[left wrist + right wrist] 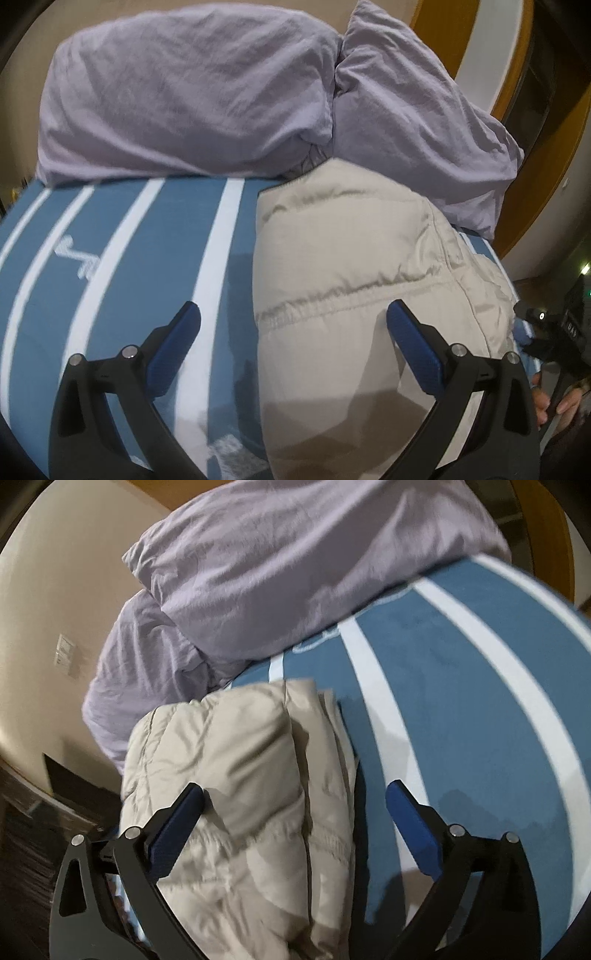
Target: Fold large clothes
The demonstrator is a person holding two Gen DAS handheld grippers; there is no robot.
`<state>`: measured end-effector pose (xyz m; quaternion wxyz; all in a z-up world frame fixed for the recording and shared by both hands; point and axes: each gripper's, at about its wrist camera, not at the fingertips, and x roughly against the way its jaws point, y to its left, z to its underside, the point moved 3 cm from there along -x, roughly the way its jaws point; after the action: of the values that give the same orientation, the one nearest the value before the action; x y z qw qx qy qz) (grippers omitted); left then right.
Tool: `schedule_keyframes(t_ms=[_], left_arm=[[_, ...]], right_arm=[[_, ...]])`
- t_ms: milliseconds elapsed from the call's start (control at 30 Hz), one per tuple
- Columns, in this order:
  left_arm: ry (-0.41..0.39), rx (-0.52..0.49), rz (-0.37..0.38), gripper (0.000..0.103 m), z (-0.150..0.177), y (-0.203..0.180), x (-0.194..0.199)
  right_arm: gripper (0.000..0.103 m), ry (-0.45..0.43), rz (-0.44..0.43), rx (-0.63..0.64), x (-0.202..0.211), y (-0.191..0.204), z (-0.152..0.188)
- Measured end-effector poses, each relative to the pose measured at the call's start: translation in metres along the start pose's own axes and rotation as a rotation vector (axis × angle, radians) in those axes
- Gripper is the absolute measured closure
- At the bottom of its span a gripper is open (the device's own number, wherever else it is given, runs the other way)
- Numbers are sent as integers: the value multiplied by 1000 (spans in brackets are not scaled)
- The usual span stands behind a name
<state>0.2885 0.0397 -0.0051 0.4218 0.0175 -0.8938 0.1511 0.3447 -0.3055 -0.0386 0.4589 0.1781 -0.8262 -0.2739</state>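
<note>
Beige puffer jacket (351, 258) lies folded near the bed (147, 236) edge; both grippers' jaws apart, empty; folding appears nearly complete.

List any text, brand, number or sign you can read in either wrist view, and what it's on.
Nothing can be read for certain.
Blue striped bedcover: a white embroidered mark, too blurred to read.
Same bedcover, right wrist view: a white outlined mark by the lilac duvet, partly hidden, unreadable.
Black device at the edge of the left wrist view: faint white characters, too small to read.
Beige puffer jacket: no label visible.
</note>
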Motion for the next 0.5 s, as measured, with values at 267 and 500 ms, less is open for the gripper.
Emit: schedule_keyframes(t_ms=[267,500], left_arm=[[57,90,106,2,7,11,-13],[88,144,186,2,8,16,-26]], right_arm=[[1,154,-131,-71,-28,-8,13],[1,216,-184,-92,-47,-7,15]])
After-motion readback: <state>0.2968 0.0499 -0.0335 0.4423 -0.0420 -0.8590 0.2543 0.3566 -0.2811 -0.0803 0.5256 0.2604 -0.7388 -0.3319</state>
